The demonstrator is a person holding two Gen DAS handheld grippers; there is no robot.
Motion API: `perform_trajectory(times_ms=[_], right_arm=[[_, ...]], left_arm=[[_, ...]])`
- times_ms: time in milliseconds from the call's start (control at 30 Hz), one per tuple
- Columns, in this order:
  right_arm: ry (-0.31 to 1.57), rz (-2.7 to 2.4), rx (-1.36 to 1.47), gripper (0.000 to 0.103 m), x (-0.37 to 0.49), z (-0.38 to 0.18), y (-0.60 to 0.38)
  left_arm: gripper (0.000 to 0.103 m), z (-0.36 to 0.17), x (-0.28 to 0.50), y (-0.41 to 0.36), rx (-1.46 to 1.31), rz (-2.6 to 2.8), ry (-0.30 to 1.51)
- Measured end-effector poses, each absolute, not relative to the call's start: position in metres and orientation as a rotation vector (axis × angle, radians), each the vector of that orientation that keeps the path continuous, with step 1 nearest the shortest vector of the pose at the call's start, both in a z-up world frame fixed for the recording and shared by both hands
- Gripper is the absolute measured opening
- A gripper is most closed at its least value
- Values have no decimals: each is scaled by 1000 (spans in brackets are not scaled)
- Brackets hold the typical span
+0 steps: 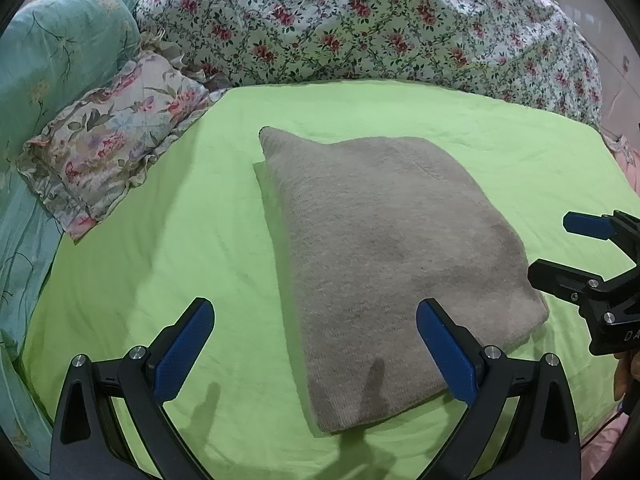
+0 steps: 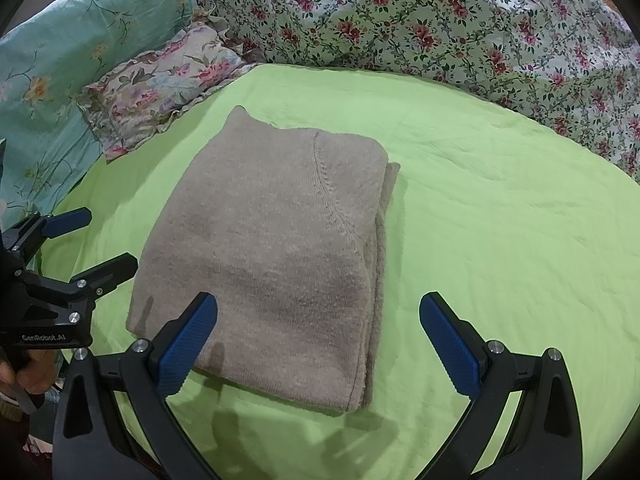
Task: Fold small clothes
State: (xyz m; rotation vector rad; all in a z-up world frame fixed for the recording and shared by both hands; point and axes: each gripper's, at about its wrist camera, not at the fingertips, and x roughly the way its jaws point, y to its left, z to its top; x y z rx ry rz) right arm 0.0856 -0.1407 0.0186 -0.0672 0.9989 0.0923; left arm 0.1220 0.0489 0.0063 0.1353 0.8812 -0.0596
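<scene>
A grey-beige knitted garment (image 1: 384,248) lies folded into a thick rectangle on the light green sheet (image 1: 168,248); it also shows in the right wrist view (image 2: 276,248). My left gripper (image 1: 316,344) is open and empty, just above the garment's near edge. My right gripper (image 2: 318,344) is open and empty, over the garment's near right corner. The right gripper shows at the right edge of the left wrist view (image 1: 560,248), the left gripper at the left edge of the right wrist view (image 2: 96,240); both stand apart from the cloth.
A floral pillow (image 1: 116,140) lies at the left of the sheet. A bunched floral quilt (image 1: 360,20) fills the back. A turquoise pillow (image 1: 56,48) lies far left. The green sheet (image 2: 500,200) is bare right of the garment.
</scene>
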Motion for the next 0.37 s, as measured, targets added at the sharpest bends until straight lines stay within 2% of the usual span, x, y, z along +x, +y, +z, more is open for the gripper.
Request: perform_trajectory(times_ms=[367], right_arm=[[992,84,-63,101,87,20,-137]], left_arm=[[102,8,123,45,126,-54,878]])
